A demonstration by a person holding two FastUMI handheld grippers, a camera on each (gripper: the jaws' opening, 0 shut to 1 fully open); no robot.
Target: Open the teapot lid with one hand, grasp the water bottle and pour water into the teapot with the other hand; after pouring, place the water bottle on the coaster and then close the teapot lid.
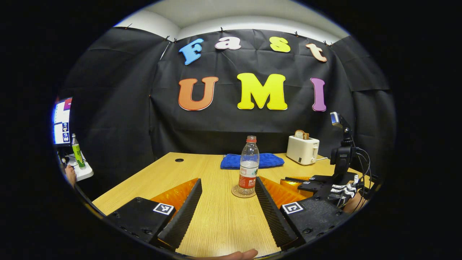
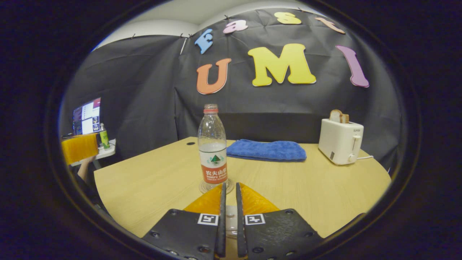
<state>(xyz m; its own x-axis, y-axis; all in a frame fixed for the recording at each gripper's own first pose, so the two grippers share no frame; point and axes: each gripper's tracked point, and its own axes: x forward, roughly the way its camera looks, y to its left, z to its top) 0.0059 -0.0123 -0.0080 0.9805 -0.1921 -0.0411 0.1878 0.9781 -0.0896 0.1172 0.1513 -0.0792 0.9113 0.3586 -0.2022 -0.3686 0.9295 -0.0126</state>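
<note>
A clear water bottle (image 1: 249, 166) with a red cap and red label stands upright on a round coaster (image 1: 236, 193) in the middle of the wooden table. My left gripper (image 1: 227, 180) is open, its fingers spread wide just short of the bottle and touching nothing. In the right gripper view the bottle (image 2: 213, 151) and coaster (image 2: 203, 187) stand a little ahead and left of my right gripper (image 2: 230, 186). That gripper is nearly closed on a pale rounded piece (image 2: 229, 218), which looks like the teapot lid's knob. The teapot body is hidden below the fingers.
A folded blue towel (image 1: 252, 160) lies behind the bottle and a white toaster (image 1: 302, 150) with bread stands at the back right. The right gripper (image 1: 301, 182) and its hand are at the table's right side. A monitor (image 1: 62, 121) and a green bottle (image 1: 76, 151) sit beyond the left edge.
</note>
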